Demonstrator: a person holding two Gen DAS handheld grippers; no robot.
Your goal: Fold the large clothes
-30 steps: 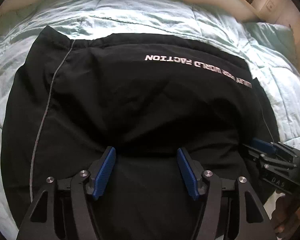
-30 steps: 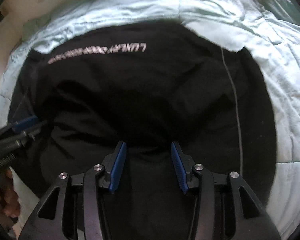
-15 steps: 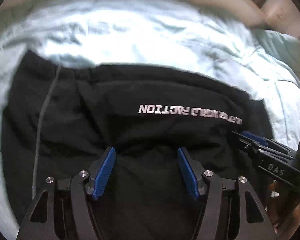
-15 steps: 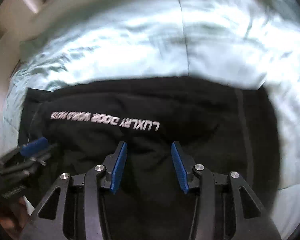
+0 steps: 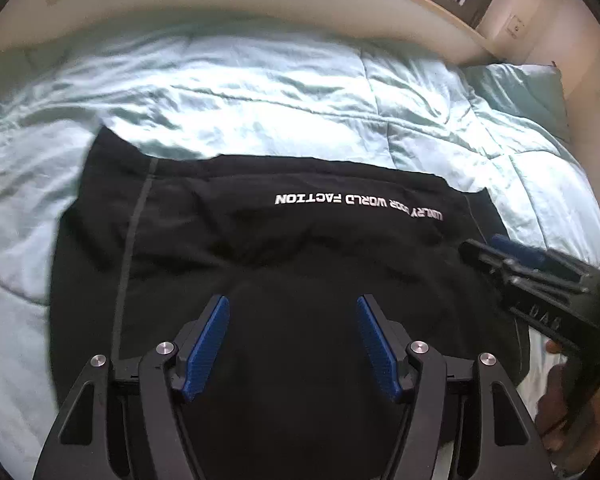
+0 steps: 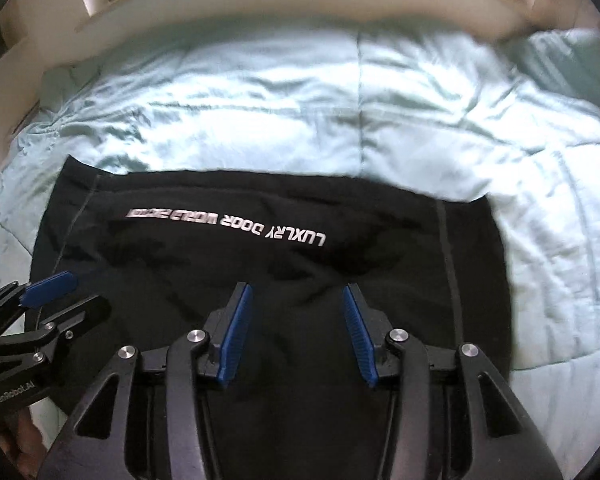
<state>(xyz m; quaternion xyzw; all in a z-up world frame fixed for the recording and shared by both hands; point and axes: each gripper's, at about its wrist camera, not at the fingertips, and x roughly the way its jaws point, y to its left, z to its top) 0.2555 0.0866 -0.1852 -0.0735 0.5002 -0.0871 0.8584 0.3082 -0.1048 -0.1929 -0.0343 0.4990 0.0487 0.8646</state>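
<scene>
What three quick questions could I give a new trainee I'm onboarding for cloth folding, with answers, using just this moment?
1. True or false: the left gripper has its jaws apart with nothing clamped between them.
2. What does the black garment lie on: A) a wooden floor, B) a light blue quilt, C) a metal rack?
3. Fill in: in the right wrist view, the white lettering on the garment reads upside down and begins with the word ____.

Key: 1 true; 2 B; 3 LUXLRY. The right gripper is open too.
</scene>
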